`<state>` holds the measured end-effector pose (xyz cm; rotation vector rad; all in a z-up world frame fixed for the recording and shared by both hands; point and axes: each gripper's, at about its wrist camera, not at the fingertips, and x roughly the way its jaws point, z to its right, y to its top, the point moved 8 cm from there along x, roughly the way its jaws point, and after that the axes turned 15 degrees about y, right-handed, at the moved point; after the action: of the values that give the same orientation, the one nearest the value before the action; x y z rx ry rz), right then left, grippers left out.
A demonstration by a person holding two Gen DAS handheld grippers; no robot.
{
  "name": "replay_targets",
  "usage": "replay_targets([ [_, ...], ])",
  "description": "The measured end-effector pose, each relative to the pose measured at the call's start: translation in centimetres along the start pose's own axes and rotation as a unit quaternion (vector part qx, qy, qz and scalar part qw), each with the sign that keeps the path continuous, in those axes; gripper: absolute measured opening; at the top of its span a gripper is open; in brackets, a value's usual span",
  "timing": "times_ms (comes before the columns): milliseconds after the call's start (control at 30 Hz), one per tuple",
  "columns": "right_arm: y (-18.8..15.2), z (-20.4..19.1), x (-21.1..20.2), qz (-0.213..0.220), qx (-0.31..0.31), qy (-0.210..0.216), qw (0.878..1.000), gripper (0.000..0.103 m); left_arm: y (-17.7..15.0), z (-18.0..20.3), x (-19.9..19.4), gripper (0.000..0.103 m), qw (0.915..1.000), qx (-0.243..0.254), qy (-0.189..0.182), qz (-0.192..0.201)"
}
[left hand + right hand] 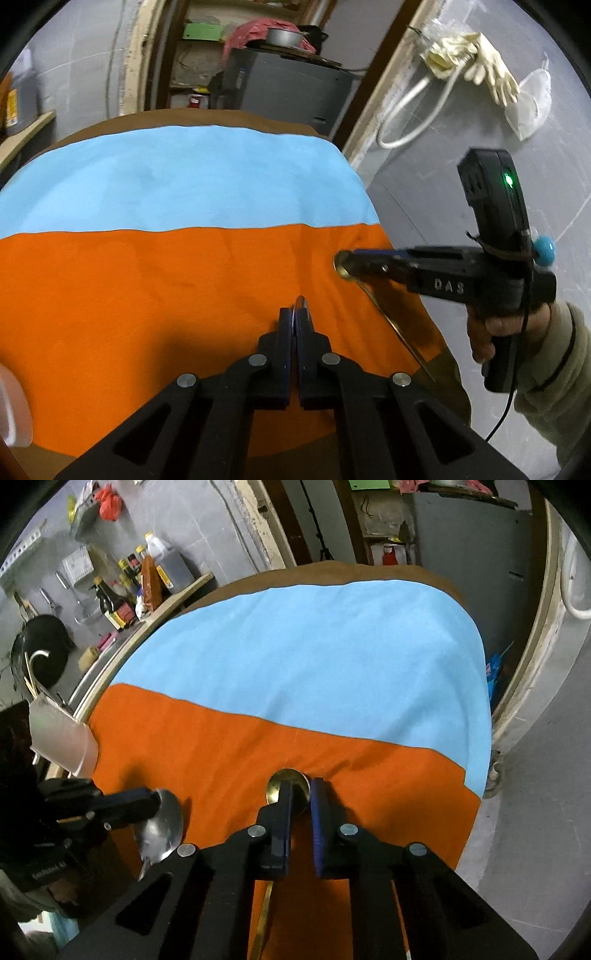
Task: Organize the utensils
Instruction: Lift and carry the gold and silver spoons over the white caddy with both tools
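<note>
Gripping a silver spoon point(300, 303) in the left claw point(297, 314), jaws fully closed on it, low in the centre of the left wrist view; showing only a thin edge of the bowl between the fingers there. Appearing again at the lower left of the right wrist view, with the bowl point(162, 823) sticking out of the same claw point(153, 803) and tilting downward over the orange cloth point(207, 738).

Clamping a gold spoon point(275, 781) in the right claw point(301, 790), just below the centre of the right wrist view, jaws pinching near the neck, the round bowl poking out ahead of the tips and the handle trailing back toward the bottom edge. Reaching in from the right side of the left wrist view, the right claw point(354, 264) sitting in a person's hand point(491, 332), gold bowl point(341, 264) at its tip.

Lying beyond, across the upper half of the worktop point(388, 570), a blue cloth point(332, 657) meeting the orange one.
</note>
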<state>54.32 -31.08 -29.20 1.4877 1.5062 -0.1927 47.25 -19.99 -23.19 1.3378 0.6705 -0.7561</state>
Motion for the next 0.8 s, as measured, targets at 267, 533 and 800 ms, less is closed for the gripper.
replay_targets([
  [267, -0.7, -3.1, -2.0, 0.036, -0.023, -0.033, 0.999, 0.002, 1.2, -1.4, -2.9, 0.002, 0.9978, -0.015, 0.033, 0.054],
  [533, -0.7, -9.0, -7.3, 0.151, -0.067, -0.093, 0.982, 0.002, 1.6, -1.7, -7.8, 0.002, 0.9898, -0.010, 0.047, 0.134],
  [800, -0.7, -14.6, -11.0, 0.230, -0.117, -0.148, 0.955, 0.002, 1.7, -2.6, -12.1, 0.002, 0.9799, -0.005, 0.054, 0.192],
])
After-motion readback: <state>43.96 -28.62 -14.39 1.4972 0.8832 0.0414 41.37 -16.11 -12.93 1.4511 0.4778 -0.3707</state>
